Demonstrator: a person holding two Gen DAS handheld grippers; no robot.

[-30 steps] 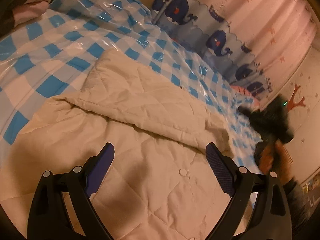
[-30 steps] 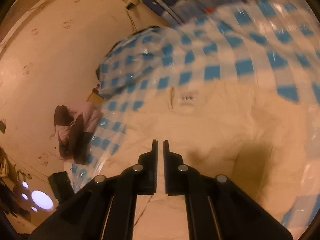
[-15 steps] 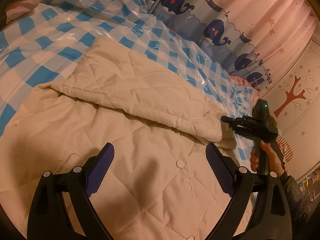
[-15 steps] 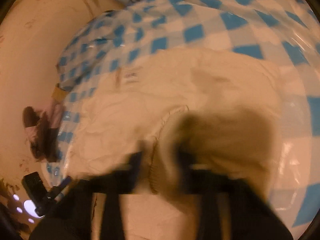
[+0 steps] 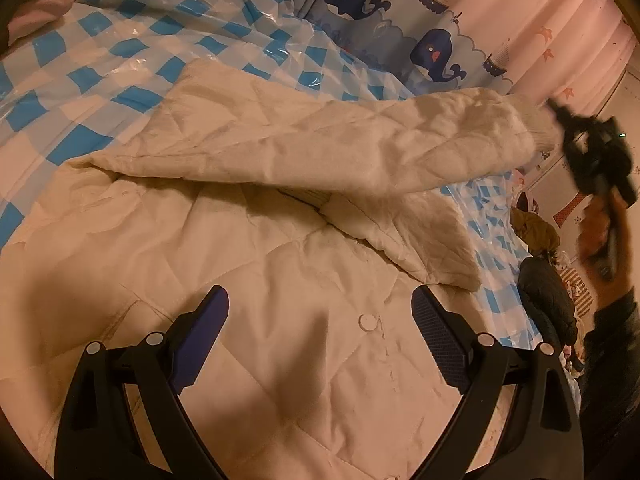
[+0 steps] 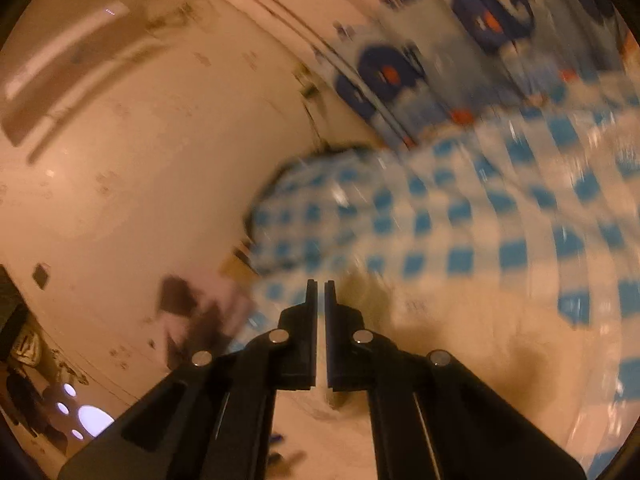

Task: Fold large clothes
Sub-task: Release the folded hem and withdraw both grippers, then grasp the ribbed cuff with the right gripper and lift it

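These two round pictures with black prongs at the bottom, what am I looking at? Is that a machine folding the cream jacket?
No machine: a person holds a hand tool with two fingers in each hand, and each tool carries a wide-angle camera looking along its fingers.

The left tool's picture shows its own left gripper standing open, holding nothing, above a cream quilted jacket spread on a blue-and-white checked plastic sheet. At the right edge, the person's other hand holds the right gripper, which has the jacket's ribbed sleeve cuff and stretches the sleeve out above the sheet.

The right tool's blurred picture shows its own fingers nearly together; the cuff is not clearly visible there. Behind hangs a whale-print curtain.
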